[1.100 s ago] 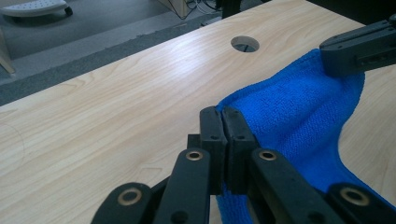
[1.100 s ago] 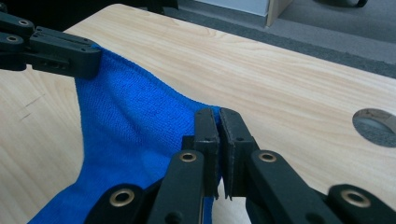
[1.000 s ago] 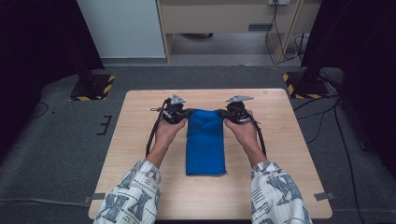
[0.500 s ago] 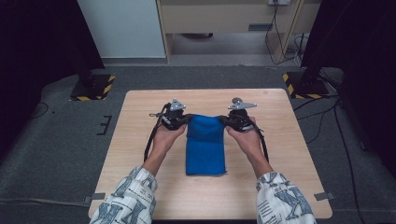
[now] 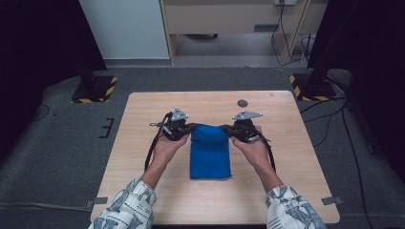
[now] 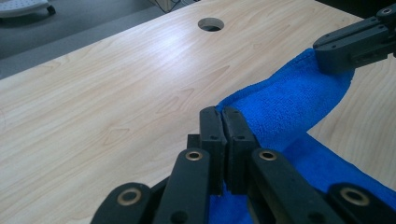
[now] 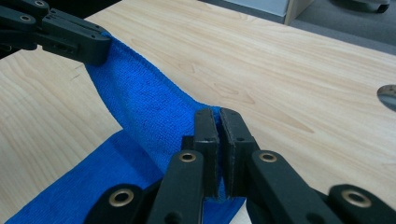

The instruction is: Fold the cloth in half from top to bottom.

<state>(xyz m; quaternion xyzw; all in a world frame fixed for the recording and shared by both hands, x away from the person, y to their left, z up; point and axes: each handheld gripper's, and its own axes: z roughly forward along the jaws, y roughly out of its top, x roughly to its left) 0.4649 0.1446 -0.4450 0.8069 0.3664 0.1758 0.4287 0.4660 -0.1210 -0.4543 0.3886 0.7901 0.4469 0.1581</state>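
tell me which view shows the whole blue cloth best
The high view: the cloth lies there entire, its far edge lifted between both hand-held grippers, its near end flat on the table. The left gripper view and right gripper view show the pinched corners and the raised edge close up.

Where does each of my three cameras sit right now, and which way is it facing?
High view: above the person's side, looking forward and down on the table; both forearms, left tool, right tool pinching the blue cloth.
Left gripper view: rides the left tool, looking along its shut jaws across the cloth to the right tool.
Right gripper view: rides the right tool, facing the left tool.
Shared: all three show the cloth and both tools.
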